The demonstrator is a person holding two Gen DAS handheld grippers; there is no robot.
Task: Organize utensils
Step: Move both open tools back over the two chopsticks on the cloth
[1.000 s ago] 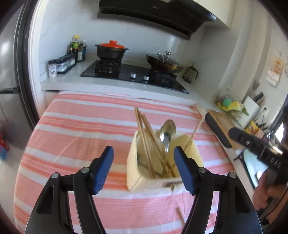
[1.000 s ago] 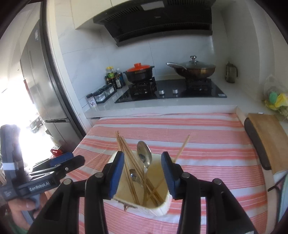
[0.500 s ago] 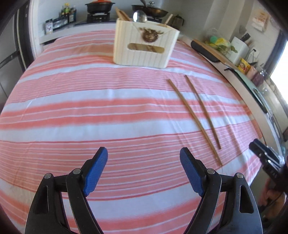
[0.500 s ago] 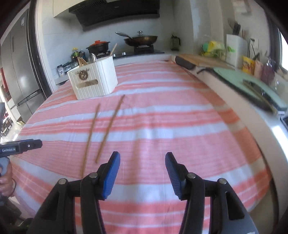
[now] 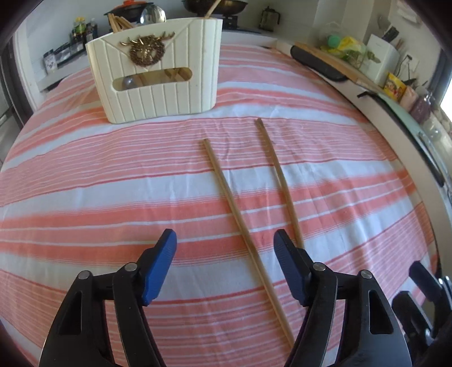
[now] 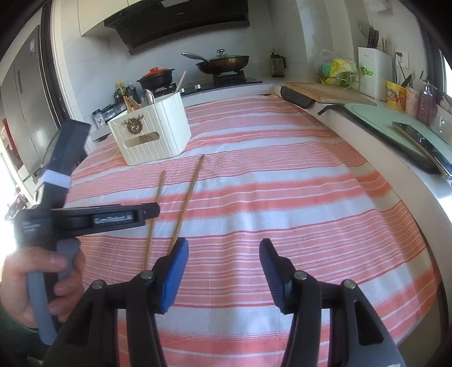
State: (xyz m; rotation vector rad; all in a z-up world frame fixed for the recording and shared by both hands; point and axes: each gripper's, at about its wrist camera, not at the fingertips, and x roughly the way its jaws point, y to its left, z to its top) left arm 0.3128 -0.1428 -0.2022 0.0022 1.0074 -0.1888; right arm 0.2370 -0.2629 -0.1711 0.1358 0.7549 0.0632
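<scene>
Two grippers were low over the tabletop (image 5: 84,175), both with nothing between the pads. The left gripper (image 5: 225,266) had just been narrowing its jaws but stood half wide, with the nearer chopstick (image 5: 240,223) running up between its fingers toward 12 o'clock; probably it was lined up to pinch that one. The second chopstick (image 5: 278,172) lay just beside, at 1 o'clock, apart from the first. The right gripper (image 6: 223,272) waited, half wide, over bare cloth. Far off at 11 o'clock stood the cream utensil holder (image 5: 158,70), already with chopsticks and a spoon (image 5: 154,14) upright, likely the goal.
</scene>
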